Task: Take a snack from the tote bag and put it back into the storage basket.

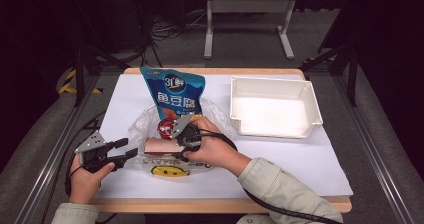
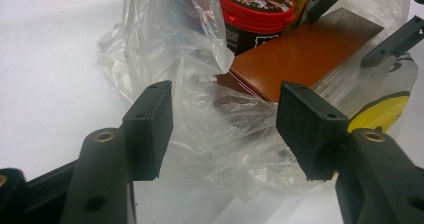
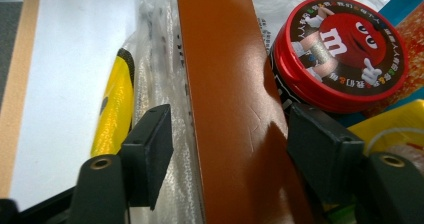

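- Right hand-held gripper (image 3: 227, 134) straddles the flat brown cardboard box (image 3: 230, 109) in the clear plastic bag (image 1: 145, 126) on the table (image 1: 300, 159), jaws apart
- Left hand-held gripper (image 2: 225, 129) open beside the bag

Left gripper (image 2: 225, 129) fingers apart, crumpled plastic bag (image 2: 200, 119) between; brown box (image 2: 305, 59) beyond.

The white counter (image 1: 300, 149) is bright and the room behind is dark. Light shines off the brown box (image 3: 235, 114). The close jaws look blurry.
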`<state>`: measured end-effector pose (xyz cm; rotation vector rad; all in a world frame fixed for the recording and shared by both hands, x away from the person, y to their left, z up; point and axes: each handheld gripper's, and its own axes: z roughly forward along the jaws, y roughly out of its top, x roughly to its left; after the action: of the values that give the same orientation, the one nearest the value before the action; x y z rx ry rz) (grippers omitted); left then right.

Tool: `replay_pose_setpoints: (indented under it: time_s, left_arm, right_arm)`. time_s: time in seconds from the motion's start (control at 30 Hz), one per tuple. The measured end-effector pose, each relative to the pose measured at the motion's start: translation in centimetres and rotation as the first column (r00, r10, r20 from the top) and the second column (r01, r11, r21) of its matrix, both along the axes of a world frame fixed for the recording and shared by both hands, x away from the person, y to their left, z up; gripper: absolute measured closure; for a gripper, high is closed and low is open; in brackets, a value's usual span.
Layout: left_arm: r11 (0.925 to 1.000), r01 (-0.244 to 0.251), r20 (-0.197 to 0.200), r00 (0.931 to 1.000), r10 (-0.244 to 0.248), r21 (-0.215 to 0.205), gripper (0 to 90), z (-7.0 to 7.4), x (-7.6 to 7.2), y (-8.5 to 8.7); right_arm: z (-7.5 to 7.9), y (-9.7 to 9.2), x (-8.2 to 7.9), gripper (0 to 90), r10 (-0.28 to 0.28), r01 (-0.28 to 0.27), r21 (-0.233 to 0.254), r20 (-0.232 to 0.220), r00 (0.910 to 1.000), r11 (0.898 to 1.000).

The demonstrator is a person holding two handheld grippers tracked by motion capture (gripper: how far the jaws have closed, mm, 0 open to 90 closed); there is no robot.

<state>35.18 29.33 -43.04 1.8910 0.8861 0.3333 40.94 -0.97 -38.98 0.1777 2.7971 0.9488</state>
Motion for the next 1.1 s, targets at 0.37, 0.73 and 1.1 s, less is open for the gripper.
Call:
replay_pose_setpoints:
  time_s: [0.37, 0.73, 1.1]
  left_arm:
    - [1.0, 0.002, -0.003, 1.0, -0.002, -0.001, 40.2, -0.04, 0.05, -0.02]
    - [1.0, 0.001, -0.004, 1.0, -0.001, -0.002, 40.1, -0.04, 0.06, -0.03]
    - [1.0, 0.0, 0.0, 1.0, 0.0, -0.007, 40.0, 0.0, 0.02, 0.04]
  right_arm:
    - [-0.76, 0.35, 0.49, 34.5, -0.006, 0.005, -0.04, -0.007, 1.0, 0.999]
    - [-1.0, 0.57, 0.81, 39.1, -0.001, 0.0, -0.084, -0.012, 0.9999, 0.996]
    - [-0.55, 0.39, 0.52, 42.8, 0.023, -0.023, -0.073, -0.005, 0.9997, 0.997]
